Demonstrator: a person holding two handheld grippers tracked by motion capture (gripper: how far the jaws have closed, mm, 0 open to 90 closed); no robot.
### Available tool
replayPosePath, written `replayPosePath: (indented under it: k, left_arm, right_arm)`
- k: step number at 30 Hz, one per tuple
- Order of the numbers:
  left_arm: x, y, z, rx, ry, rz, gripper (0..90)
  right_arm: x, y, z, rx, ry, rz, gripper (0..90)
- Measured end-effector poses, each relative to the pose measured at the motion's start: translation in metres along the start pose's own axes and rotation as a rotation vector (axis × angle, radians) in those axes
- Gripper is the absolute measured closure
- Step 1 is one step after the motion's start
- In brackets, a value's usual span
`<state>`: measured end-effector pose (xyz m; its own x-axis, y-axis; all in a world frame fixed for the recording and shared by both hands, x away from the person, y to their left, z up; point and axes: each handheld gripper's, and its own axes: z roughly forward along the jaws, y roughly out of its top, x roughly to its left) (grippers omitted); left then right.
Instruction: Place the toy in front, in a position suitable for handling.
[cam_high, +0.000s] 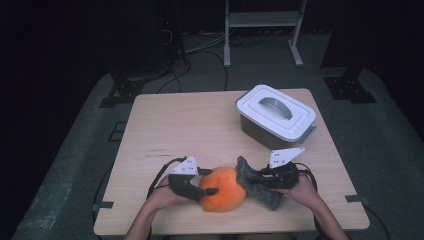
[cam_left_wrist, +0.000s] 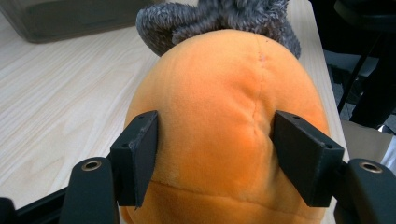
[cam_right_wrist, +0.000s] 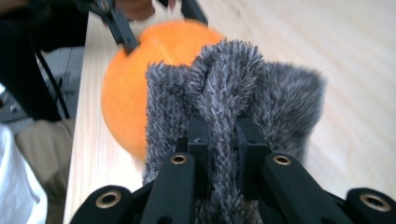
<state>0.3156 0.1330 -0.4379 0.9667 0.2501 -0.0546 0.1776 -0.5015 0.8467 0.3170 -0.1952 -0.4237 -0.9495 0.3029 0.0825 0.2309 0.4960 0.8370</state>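
An orange plush ball (cam_high: 222, 189) with a grey fuzzy tuft (cam_high: 257, 187) lies near the table's front edge. My left gripper (cam_high: 207, 186) comes in from the left. In the left gripper view its two pads press into the sides of the orange body (cam_left_wrist: 219, 107), denting it, and the grey tuft (cam_left_wrist: 219, 16) shows beyond. My right gripper (cam_high: 255, 179) reaches from the right. It (cam_right_wrist: 223, 135) is shut on a fold of the grey tuft (cam_right_wrist: 224, 79), with the orange body (cam_right_wrist: 126, 88) and my left gripper (cam_right_wrist: 159, 21) behind it.
A grey box with a white handled lid (cam_high: 275, 112) stands at the table's back right. The wooden table (cam_high: 190, 125) is bare between the box and the plush. The plush sits close to the front edge. Stands and cables lie on the floor beyond.
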Motion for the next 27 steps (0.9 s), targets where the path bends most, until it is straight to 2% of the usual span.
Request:
replayPosePath:
  k: [2,4,6,8,11,13,16,17,19,20,21,22,23,24,26,27]
  left_arm:
    - [0.000,0.000,0.000,-0.001,-0.003,-0.002,32.8]
    - [0.000,-0.001,-0.001,0.001,-0.006,-0.002,32.9]
    - [0.001,-0.002,-0.002,-0.004,-0.008,-0.010,33.0]
    - [0.001,-0.003,-0.001,-0.008,-0.009,-0.010,33.0]
    - [0.000,-0.002,-0.001,-0.004,-0.009,-0.006,33.0]
    - [0.000,-0.001,-0.001,-0.005,-0.015,-0.003,33.0]
    - [-0.002,0.001,0.000,-0.007,-0.024,0.003,32.5]
    - [-0.003,0.002,0.000,-0.007,-0.028,0.002,32.0]
    - [-0.003,0.005,-0.002,-0.021,-0.043,-0.019,28.3]
    - [-0.003,0.007,-0.002,-0.031,-0.046,-0.027,24.3]
    - [-0.003,0.008,-0.002,-0.040,-0.044,-0.034,15.8]
    - [-0.002,0.009,-0.001,-0.043,-0.028,-0.041,15.8]
    - [-0.001,0.010,0.002,-0.030,-0.010,-0.049,11.9]
    - [-0.001,0.009,0.005,-0.011,-0.015,-0.055,9.8]
    - [-0.001,0.007,0.012,0.012,-0.034,-0.059,12.5]
    - [-0.002,0.007,0.014,0.018,-0.028,-0.044,17.5]
  right_arm:
    - [0.004,0.009,-0.002,-0.068,0.025,-0.003,78.7]
    - [0.008,0.015,0.001,-0.081,0.035,-0.018,78.7]
    - [0.010,0.014,0.009,-0.037,0.046,-0.032,78.6]
    - [0.007,0.008,0.013,-0.022,0.055,-0.022,78.6]
    - [0.002,0.003,0.008,0.035,0.009,-0.018,78.7]
    - [0.001,0.003,0.004,0.013,0.001,-0.010,78.6]
    - [0.008,0.016,0.003,-0.072,0.035,-0.020,78.6]
    - [0.010,0.018,0.005,-0.069,0.041,-0.029,78.6]
    - [0.013,0.017,0.015,-0.030,0.051,-0.045,78.6]
    - [0.014,0.014,0.020,-0.011,0.060,-0.047,78.7]
    - [0.016,0.012,0.021,0.016,0.071,-0.064,78.7]
    - [0.016,0.012,0.021,0.016,0.071,-0.064,78.7]
    - [0.016,0.010,0.019,0.021,0.077,-0.067,78.7]
    - [0.017,0.008,0.018,0.020,0.091,-0.060,78.7]
    - [0.016,0.006,0.017,0.025,0.099,-0.052,78.7]
    - [0.016,0.006,0.017,0.026,0.097,-0.052,78.7]
